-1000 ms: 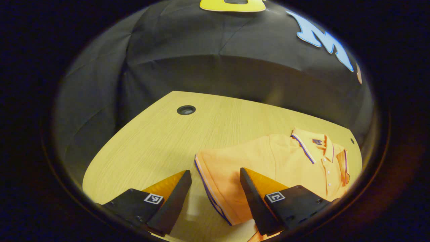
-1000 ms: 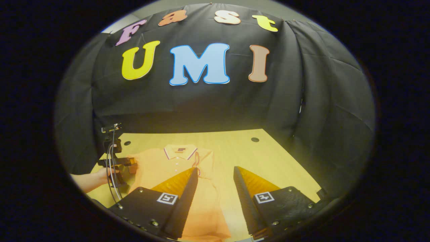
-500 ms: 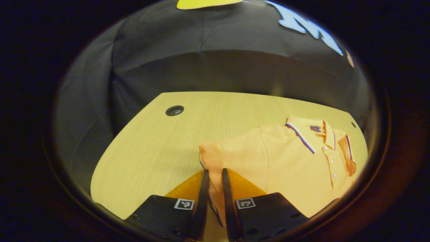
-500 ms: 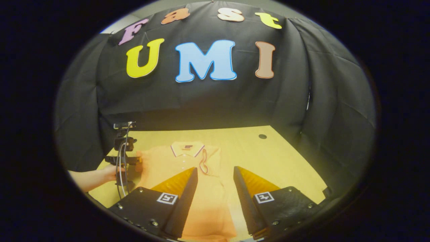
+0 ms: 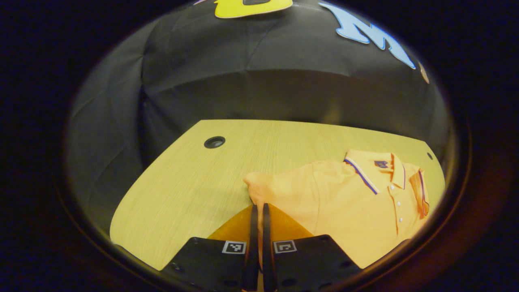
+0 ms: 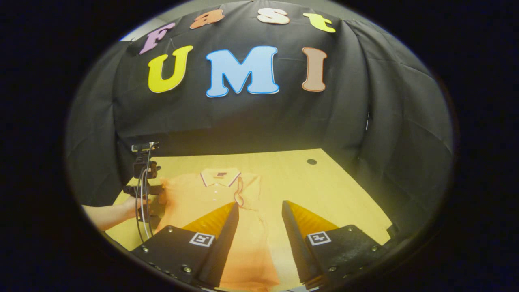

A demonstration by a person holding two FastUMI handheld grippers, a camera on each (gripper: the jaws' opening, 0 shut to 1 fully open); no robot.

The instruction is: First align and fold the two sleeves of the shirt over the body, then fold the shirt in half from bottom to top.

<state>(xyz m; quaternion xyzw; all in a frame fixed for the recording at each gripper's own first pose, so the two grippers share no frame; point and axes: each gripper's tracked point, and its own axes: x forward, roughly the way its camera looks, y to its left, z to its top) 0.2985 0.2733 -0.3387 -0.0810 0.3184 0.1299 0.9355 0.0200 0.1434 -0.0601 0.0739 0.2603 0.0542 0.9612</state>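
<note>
- Pinching the end of one sleeve (image 5: 254, 184) of the orange shirt (image 5: 348, 202) is what my left gripper (image 5: 258, 209) is doing now. Its two fingers are pressed together with the cloth between them.
- My right gripper (image 6: 259, 211) hangs above the lower part of the shirt. Its fingers are spread wide and hold nothing.
- The shirt lies flat on the wooden table (image 5: 182, 178), front side up, with the collar (image 5: 371, 170) at the far end.
- In the right gripper view, I can see my other hand (image 6: 136, 202) holding the left gripper at the shirt's side.
- The other sleeve (image 6: 239, 192) looks already laid over the body, near the buttons.
- So I think I am on the first step, and this is the second sleeve to fold.
- Next, I should lift this sleeve a little and carry it across onto the body.
- I need to keep the cloth smooth and line it up with the other sleeve, then let go.
- The bottom-to-top fold is not done yet.
</note>
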